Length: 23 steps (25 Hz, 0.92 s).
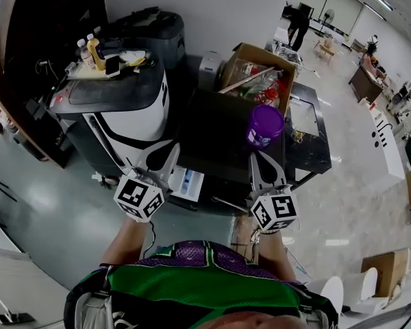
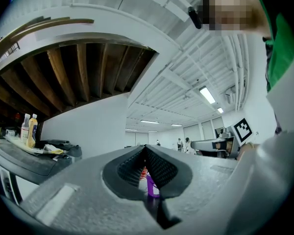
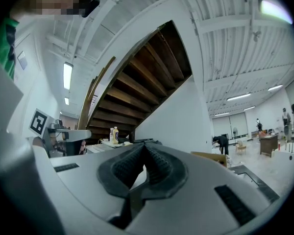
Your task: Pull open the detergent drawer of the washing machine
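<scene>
Both hands are out in front, grippers side by side and well apart.

- left gripper [image 1: 166, 157]: jaws pressed together, tips meeting, nothing pinched. In the left gripper view [image 2: 145, 148] a purple tub [image 2: 151, 185] shows through the slot behind the pads. It sits further off and isn't held.
- right gripper [image 1: 260, 157]: jaws also together and empty in its own view [image 3: 143, 148].

Task item: the dark, boxy washing machine [image 1: 216, 125] is straight ahead, below both grippers in the head view. A white tray with blue inside [image 1: 189, 182] sticks out at its front left corner. It reads as the detergent drawer, already out of its slot, though I can't tell how far. The left gripper tips are just beside it, up and to the left. I can't tell if they touch it.

Surroundings:
- The purple tub [image 1: 265, 124] stands on the machine's top near the right gripper tips.
- A white and black appliance [image 1: 133, 115] is on the left with bottles [image 1: 90, 50] and clutter on its lid.
- An open cardboard box [image 1: 257, 74] is behind the machine.
- A timber stair underside shows overhead in both gripper views.
</scene>
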{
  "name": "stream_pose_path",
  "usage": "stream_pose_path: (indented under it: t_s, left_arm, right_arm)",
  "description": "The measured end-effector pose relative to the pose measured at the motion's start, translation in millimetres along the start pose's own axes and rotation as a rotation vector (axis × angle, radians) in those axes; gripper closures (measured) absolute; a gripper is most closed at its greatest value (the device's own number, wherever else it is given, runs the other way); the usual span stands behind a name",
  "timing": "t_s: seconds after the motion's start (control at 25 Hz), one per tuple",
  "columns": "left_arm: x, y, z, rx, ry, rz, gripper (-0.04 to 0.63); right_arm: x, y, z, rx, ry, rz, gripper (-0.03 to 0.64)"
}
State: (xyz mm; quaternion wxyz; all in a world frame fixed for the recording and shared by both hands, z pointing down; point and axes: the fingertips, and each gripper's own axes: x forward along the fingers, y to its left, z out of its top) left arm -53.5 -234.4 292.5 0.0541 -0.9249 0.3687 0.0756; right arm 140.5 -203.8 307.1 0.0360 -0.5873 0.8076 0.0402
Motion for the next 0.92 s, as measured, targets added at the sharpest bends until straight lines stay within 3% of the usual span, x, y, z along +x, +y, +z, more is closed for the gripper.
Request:
stream_pose_path:
  t_s: [0.92]
  left_arm:
    - [3.2, -9.8, -1.0, 0.001, -0.007, -0.029, 0.577]
  right_arm:
    - [-3.2, -1.1, 1.3, 0.002, -0.003, -0.007, 0.615]
